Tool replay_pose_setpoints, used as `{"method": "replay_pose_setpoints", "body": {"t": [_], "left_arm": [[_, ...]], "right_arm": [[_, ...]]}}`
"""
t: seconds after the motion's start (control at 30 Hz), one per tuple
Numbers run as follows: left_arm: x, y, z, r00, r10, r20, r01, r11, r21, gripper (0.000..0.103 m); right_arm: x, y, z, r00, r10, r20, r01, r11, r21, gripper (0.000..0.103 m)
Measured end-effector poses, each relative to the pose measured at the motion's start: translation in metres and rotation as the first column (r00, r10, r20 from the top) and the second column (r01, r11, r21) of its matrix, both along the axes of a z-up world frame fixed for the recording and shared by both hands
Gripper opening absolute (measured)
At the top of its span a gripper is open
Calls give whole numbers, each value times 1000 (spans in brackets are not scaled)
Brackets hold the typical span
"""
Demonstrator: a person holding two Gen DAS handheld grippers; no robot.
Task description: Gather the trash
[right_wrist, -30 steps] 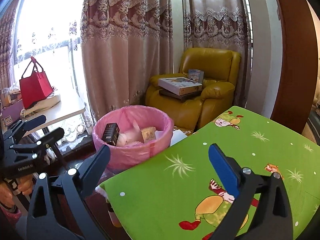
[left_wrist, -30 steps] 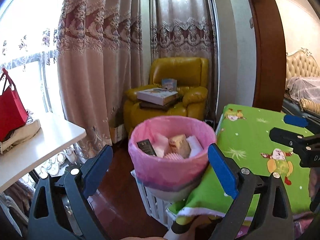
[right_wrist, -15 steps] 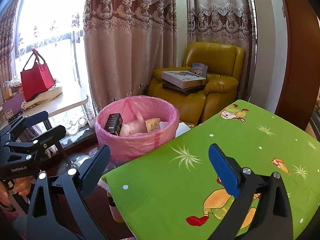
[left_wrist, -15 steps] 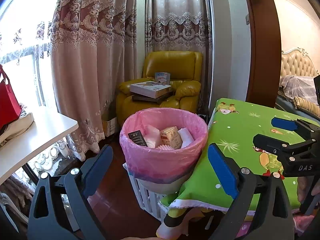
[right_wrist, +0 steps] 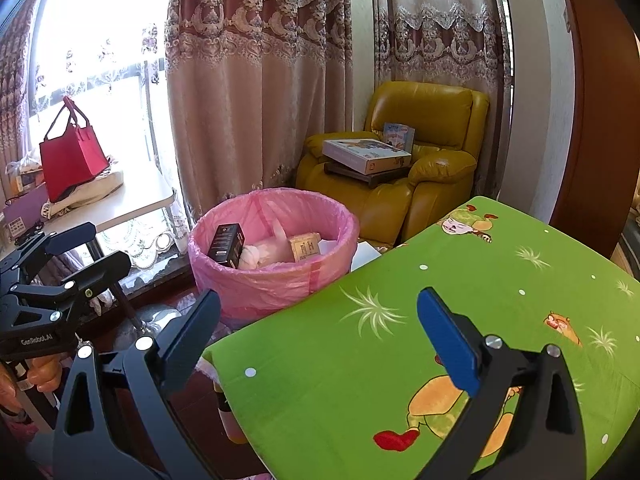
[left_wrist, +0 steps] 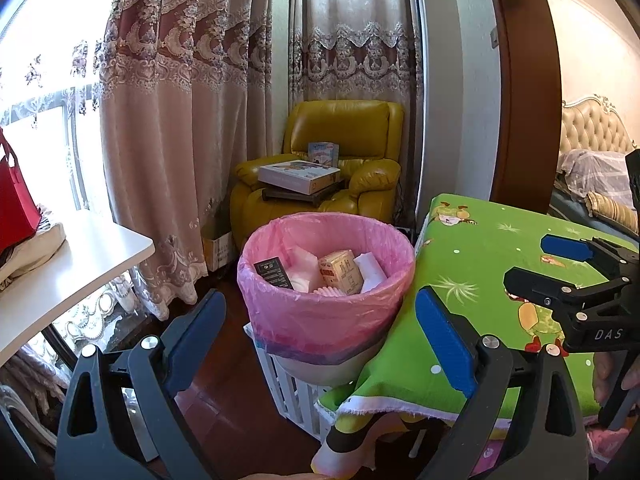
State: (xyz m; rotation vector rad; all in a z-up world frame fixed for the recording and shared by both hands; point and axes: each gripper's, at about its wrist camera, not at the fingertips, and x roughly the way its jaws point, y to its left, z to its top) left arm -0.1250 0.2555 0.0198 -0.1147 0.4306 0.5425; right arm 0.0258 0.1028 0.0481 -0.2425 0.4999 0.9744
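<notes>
bin full, both claws empty

left claw (left_wrist: 320,320) spread wide, nothing between the blue pads, hanging in front of the bin (left_wrist: 326,300). right claw (right_wrist: 320,328) likewise spread and empty, hovering over the near left corner of the desk (right_wrist: 460,280) with its green cartoon cloth. bin lined with a pink bag, standing just beside the desk's left edge, on a white crate (left_wrist: 288,392). inside: black box (left_wrist: 274,274) leaning at the left rim, tan carton (left_wrist: 340,272) in the middle, white tissues (left_wrist: 302,264) between them. yellow armchair (left_wrist: 340,168) behind the bin, flat box (left_wrist: 298,176) across its arms. red bag (right_wrist: 72,156) on the white side table (right_wrist: 132,200) by the window.
</notes>
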Motion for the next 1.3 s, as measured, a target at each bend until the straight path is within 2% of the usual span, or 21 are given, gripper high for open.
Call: {"method": "replay_pose_setpoints", "body": {"t": [1.3], "left_arm": [[1,3,-4,1000,-3,-14,4,1000,10,90]], "right_arm": [[-3,2,-6,1000,3,-15,-3,1000,-1,96]]}}
